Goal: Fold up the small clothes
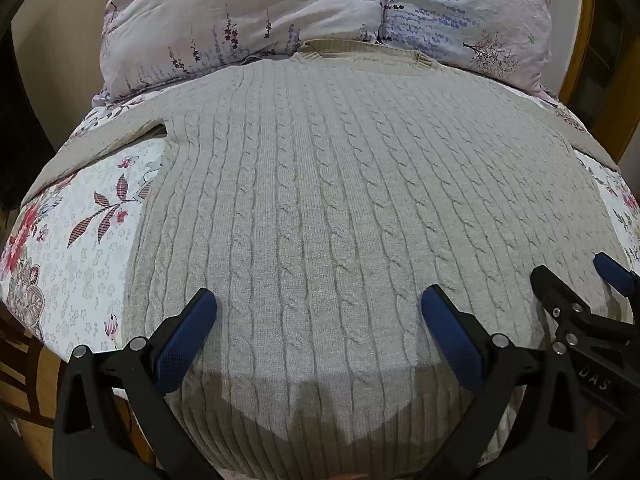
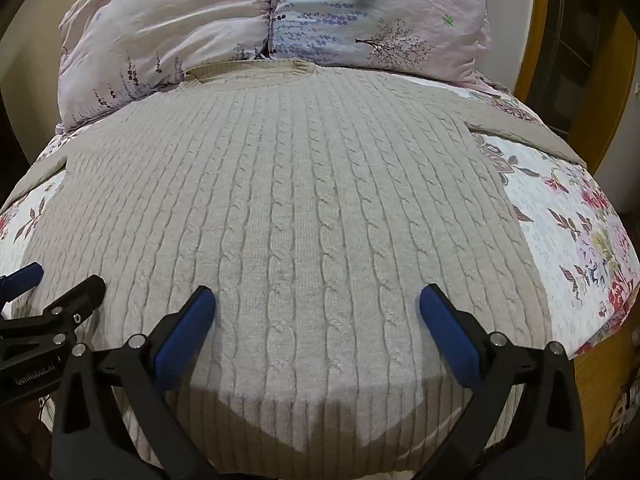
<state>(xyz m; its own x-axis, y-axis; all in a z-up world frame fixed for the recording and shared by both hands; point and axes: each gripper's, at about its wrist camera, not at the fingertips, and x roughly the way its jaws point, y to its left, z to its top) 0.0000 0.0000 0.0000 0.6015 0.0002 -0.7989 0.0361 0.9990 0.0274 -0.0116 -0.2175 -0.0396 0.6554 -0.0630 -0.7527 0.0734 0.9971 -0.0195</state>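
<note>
- A beige cable-knit sweater lies flat and face up across the middle of both views, on a floral bedspread, collar at the top.
- Its sleeves run off to the left and right edges.
- A lilac pillow fills the top, touching the collar.
- The left gripper hangs above the hem, fingers spread wide, gripping nothing.
- The right gripper does likewise, spread and empty.
</note>
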